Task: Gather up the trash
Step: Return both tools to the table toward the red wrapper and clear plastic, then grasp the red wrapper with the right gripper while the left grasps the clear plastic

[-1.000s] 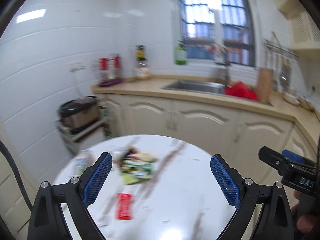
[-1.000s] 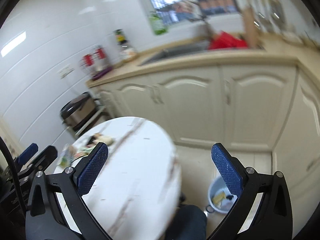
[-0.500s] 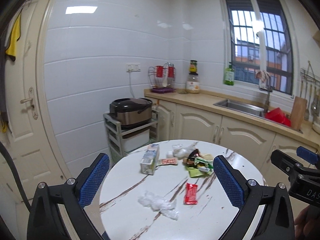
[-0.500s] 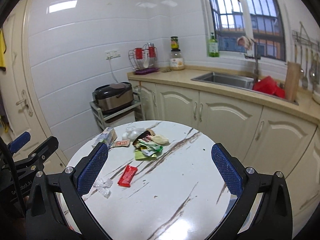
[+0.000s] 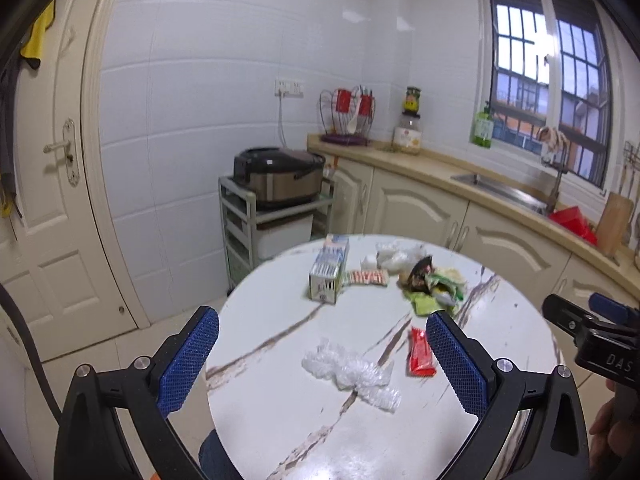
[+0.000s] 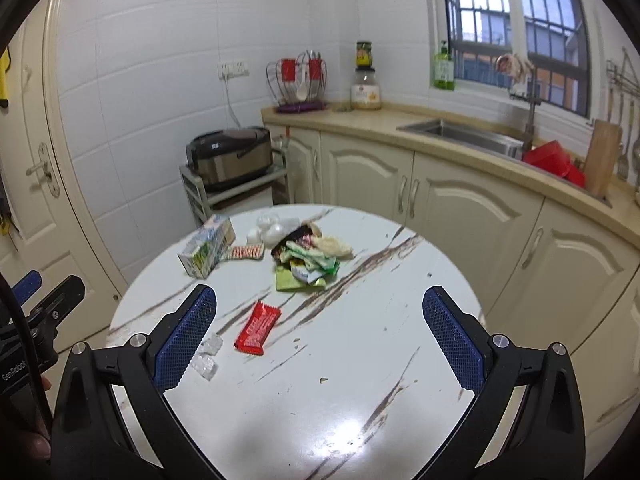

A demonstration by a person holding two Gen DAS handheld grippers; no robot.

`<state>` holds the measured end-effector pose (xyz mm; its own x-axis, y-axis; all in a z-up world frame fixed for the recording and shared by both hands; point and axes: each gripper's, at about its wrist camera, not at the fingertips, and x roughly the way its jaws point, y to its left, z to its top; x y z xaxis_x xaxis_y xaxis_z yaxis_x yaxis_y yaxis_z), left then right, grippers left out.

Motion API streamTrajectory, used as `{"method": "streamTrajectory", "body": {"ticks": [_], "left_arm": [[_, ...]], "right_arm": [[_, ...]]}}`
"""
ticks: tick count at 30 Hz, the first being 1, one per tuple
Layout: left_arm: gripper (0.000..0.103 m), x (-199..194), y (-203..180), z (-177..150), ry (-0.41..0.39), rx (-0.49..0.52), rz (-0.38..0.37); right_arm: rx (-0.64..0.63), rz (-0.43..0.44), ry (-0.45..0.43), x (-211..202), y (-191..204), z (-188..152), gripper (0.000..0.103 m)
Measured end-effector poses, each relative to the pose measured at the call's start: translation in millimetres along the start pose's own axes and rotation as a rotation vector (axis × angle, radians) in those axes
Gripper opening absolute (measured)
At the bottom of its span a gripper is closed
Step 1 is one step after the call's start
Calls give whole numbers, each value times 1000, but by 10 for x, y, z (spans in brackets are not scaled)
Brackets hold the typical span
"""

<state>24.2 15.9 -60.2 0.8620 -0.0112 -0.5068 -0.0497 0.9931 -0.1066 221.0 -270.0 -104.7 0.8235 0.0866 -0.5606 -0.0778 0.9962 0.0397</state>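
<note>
Trash on round marble table (image 5: pixel 280 412): red wrapper (image 6: pixel 257 327) and crumpled clear plastic (image 5: pixel 352 374) lie between left gripper (image 5: pixel 322 364) fingers, just ahead. Wrapper pile (image 6: pixel 308 258) and carton (image 6: pixel 206 251) farther back. Left gripper and right gripper (image 6: pixel 320 336) both wide open, empty, w/ nothing touched.

The clear plastic wrap (image 6: pixel 206 356) sits partly hidden behind the right gripper's left finger (image 6: pixel 186 336). Print on the red wrapper (image 6: pixel 257 327) is unreadable.
</note>
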Motion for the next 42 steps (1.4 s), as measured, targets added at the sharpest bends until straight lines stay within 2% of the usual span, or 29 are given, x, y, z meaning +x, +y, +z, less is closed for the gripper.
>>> {"method": "streamTrajectory", "body": {"ticks": [4,12,21,22,23,24,25,29,32,34,38,39,40,41,42], "left_arm": [[102,291,44,86,77,20,-14],[102,898,64,56,235,44,-64],[102,1636,274,386,354,41,-51],[98,1700,305,417,361,39,-59],[85,1770,354,455,377,24,-89],[76,1835,407,495,394,1,-127],[72,1854,427,531,385,10,-119],[44,2001,618,714,390,30,-133],[36,2090,782,800,392,32,-161],[34,2164,894,882,389,29,-170],[30,2157,1016,864,378,18,-186],[30,2171,1060,887,374,14,-190],[29,2134,1064,857,370,13,-193],[29,2143,1104,897,364,13,-193],[29,2103,1108,873,358,15,-196]], "right_arm": [[-12,15,85,363,72,-95,103],[-10,43,234,1008,126,-285,103],[12,67,322,1429,62,-370,103],[12,71,328,1461,66,-372,103],[10,78,334,1494,78,-373,103],[7,85,340,1527,98,-374,103],[4,89,344,1553,116,-369,103],[-17,105,362,1659,247,-377,102],[-40,110,379,1732,379,-412,98],[-65,106,395,1782,483,-455,87],[-146,75,389,1800,680,-526,76],[-152,78,385,1788,695,-531,67],[-163,88,376,1770,709,-533,52],[-175,98,369,1746,723,-538,43],[-181,106,365,1726,727,-538,27]]}}
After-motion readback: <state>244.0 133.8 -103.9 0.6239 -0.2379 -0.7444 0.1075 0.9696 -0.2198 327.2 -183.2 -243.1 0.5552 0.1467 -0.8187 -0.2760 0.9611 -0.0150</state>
